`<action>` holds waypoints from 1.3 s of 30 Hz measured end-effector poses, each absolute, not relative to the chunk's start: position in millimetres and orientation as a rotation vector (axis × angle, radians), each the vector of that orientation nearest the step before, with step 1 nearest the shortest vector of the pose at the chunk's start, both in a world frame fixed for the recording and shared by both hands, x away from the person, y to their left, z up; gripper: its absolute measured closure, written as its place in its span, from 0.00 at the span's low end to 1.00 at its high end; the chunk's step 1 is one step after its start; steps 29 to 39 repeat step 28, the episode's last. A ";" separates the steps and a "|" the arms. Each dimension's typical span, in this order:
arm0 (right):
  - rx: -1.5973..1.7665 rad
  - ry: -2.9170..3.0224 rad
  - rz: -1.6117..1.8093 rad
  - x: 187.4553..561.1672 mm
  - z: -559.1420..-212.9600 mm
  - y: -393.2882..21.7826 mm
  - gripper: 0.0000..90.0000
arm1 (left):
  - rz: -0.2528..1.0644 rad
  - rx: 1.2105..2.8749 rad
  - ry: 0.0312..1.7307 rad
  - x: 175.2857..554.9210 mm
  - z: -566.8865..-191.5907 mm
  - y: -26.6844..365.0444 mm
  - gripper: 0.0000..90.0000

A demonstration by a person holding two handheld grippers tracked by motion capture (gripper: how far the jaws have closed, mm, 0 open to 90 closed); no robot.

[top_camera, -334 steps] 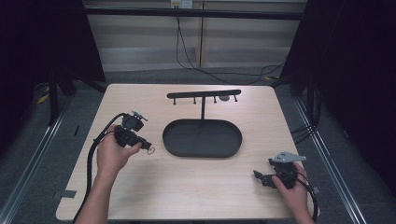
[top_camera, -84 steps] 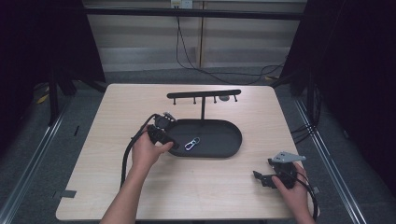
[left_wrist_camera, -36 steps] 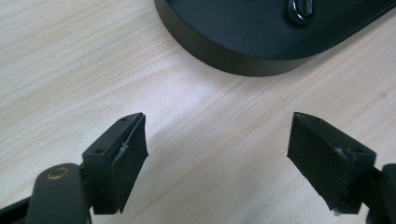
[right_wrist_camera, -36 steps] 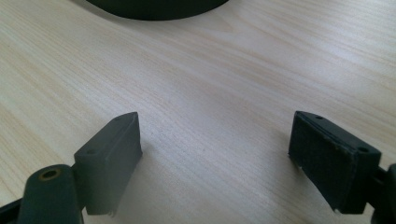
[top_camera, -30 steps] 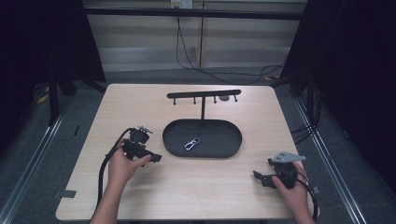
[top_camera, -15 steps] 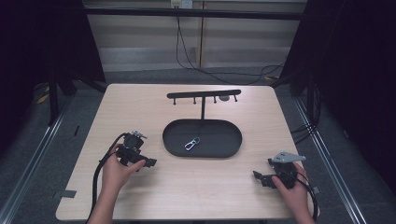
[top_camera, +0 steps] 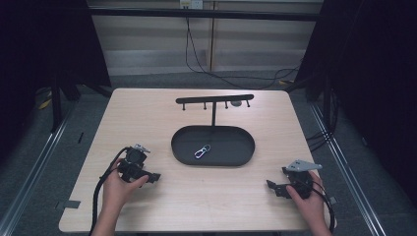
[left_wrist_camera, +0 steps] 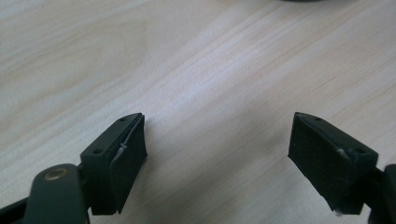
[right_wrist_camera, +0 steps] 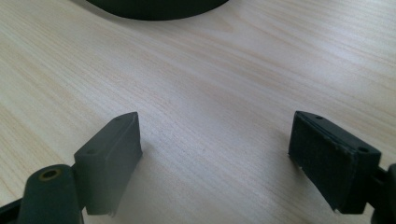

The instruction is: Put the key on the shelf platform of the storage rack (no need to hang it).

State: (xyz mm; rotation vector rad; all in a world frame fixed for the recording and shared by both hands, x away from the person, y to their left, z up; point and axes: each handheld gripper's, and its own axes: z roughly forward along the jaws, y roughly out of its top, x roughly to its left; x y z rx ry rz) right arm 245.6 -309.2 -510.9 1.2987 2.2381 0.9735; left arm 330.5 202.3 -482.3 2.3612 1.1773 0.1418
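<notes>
Since the earlier frames the left gripper [top_camera: 153,177] had drawn back from the tray [top_camera: 182,147] toward the person's side, leaving a small carabiner clip [top_camera: 202,151] lying in the tray where none had been at the start; the right gripper [top_camera: 273,187] had kept its place throughout. In the high view the left gripper sat near the front left of the surface [top_camera: 147,113], held in the left hand [top_camera: 118,189], its cable looping down past the wrist, and it was well apart from the tray. Its own view showed both black jaws spread wide with only bare wood grain between them, so they were open and held nothing. In the middle of the surface stood the dark oval tray, and the clip lay on its floor left of centre, touching neither wall. Behind the tray rose a black rack [top_camera: 215,99] on a thin post, with short pegs hanging under its crossbar. At the front right the right gripper rested in the right hand [top_camera: 307,199], a grey plate on top, also well apart from the tray. Its view showed its jaws likewise wide open over bare wood, with the tray's dark rim [right_wrist_camera: 154,10] at the top edge.
</notes>
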 end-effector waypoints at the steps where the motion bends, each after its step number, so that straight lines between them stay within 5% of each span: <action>1: 1.299 2.238 0.974 245.6 -510.9 -309.2 0.18 | 0.152 2.358 1.175 329.5 -483.0 203.5 0.21; 14: 1.299 2.238 0.974 245.5 -510.9 -309.2 0.18 | 0.290 2.356 1.113 316.0 -490.1 206.2 0.17; 39: 1.299 2.238 0.973 245.5 -510.9 -309.2 0.18 | 0.323 2.309 1.105 310.3 -493.4 209.2 0.17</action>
